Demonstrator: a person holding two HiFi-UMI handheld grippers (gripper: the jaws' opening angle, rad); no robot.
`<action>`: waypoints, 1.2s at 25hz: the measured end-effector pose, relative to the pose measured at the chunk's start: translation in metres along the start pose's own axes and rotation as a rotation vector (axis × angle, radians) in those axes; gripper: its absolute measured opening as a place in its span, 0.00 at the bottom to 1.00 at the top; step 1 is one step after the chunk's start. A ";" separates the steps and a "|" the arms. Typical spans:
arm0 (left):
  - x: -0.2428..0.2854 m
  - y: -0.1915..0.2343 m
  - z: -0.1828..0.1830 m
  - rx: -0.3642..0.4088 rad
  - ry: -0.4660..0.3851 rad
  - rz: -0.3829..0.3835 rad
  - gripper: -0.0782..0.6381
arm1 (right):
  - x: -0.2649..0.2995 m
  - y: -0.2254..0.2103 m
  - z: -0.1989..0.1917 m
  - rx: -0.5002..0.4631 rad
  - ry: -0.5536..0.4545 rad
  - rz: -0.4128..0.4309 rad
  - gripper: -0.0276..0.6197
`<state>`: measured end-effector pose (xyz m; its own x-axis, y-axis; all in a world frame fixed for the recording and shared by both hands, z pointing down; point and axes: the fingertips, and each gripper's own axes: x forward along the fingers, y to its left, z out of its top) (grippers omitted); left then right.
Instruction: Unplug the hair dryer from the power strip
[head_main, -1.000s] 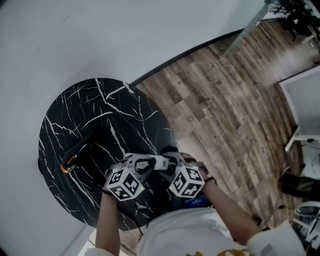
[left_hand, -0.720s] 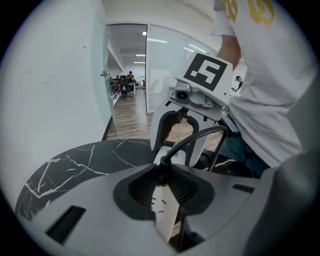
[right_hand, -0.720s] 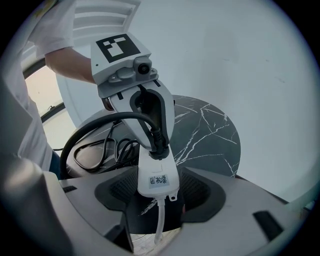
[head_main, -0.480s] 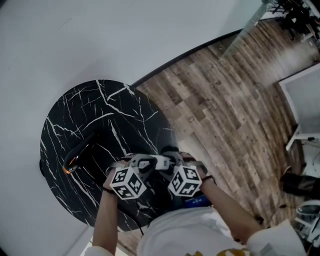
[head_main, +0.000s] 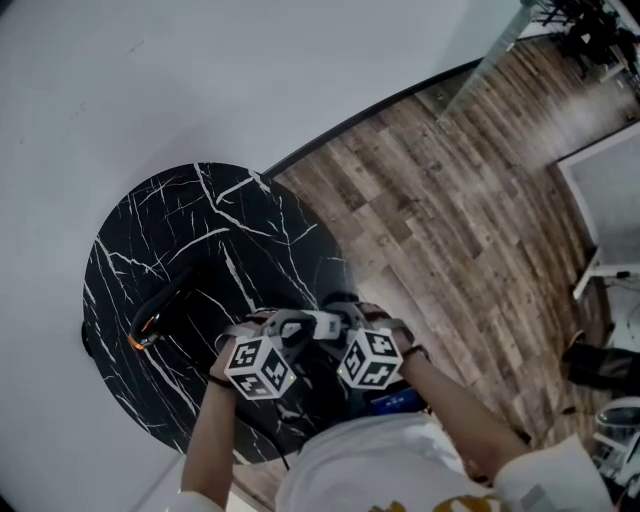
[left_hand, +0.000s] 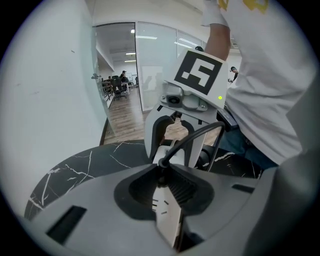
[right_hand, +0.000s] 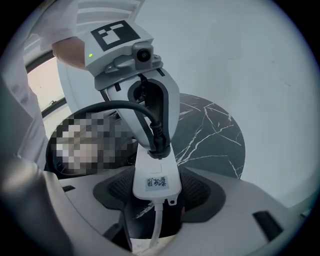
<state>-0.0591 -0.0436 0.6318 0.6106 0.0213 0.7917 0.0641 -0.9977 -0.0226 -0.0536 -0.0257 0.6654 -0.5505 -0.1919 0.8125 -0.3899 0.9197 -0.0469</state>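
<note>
A small white power strip hangs over the near edge of the round black marble table, between my two grippers, which face each other. A black plug sits in its upper end. The plug's black cable curves away to the left. The black hair dryer with an orange end lies at the table's left. My left gripper is closing, and its pads press on the strip's thin sides. My right gripper is opening wide, with the strip still between its jaws. The strip's white cord hangs down.
The person's white shirt is close behind both grippers. Wooden floor runs to the right of the table, and a white wall curves behind it. White furniture stands at the far right.
Both grippers stay at the power strip. The left gripper has rolled a little about its own line. The strip and the hair dryer have not moved.
</note>
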 end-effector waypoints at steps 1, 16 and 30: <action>0.000 0.000 0.000 -0.022 0.000 -0.021 0.19 | 0.000 0.000 0.000 -0.002 -0.001 -0.002 0.46; 0.000 0.000 -0.002 -0.002 0.033 0.020 0.19 | 0.006 0.002 -0.002 0.062 0.014 0.040 0.46; -0.001 -0.001 0.000 0.001 0.112 0.015 0.18 | 0.008 0.001 -0.002 0.114 0.005 0.031 0.46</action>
<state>-0.0596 -0.0430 0.6312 0.5195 -0.0009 0.8545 0.0563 -0.9978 -0.0353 -0.0566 -0.0259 0.6730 -0.5599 -0.1621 0.8126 -0.4544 0.8801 -0.1375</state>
